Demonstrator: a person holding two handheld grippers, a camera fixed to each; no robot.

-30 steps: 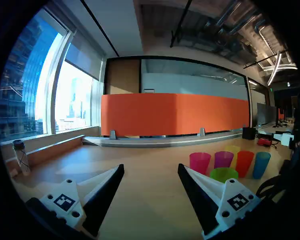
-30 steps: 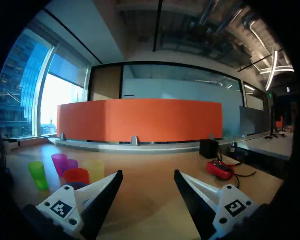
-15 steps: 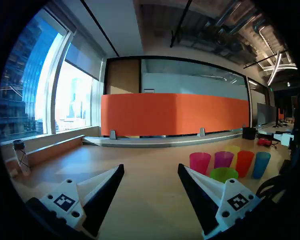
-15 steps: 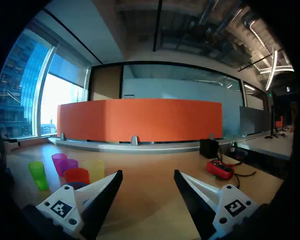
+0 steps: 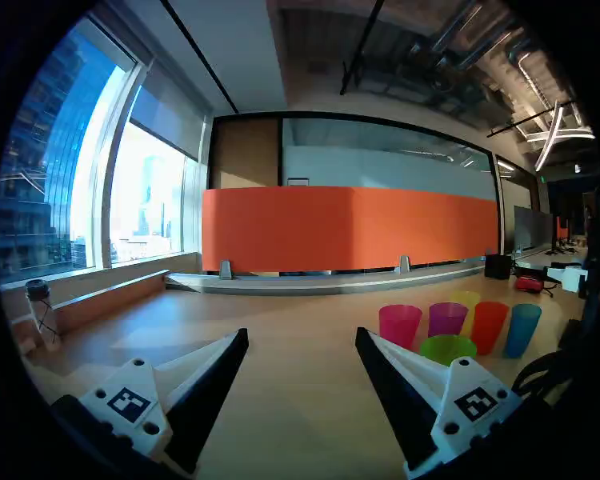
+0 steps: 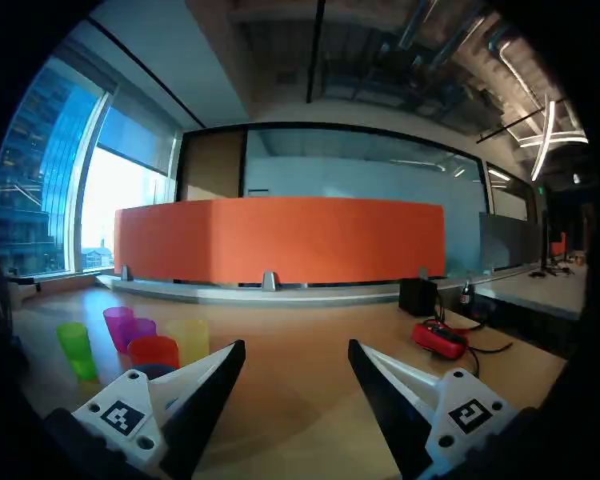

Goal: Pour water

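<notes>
Two grippers, both with fingers spread apart and empty, we note. Our left gripper [image 5: 301, 336] hangs over the wooden surface [image 5: 300, 416], coloured cups [image 5: 446, 320] standing near its right finger; our right gripper [image 6: 296, 346] has those cups by its left finger.

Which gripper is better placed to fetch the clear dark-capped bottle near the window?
Left, probably: the left gripper, open, has the clear dark-capped bottle off to its left; the right gripper, also open, sits beside the colourful plastic cups.
</notes>
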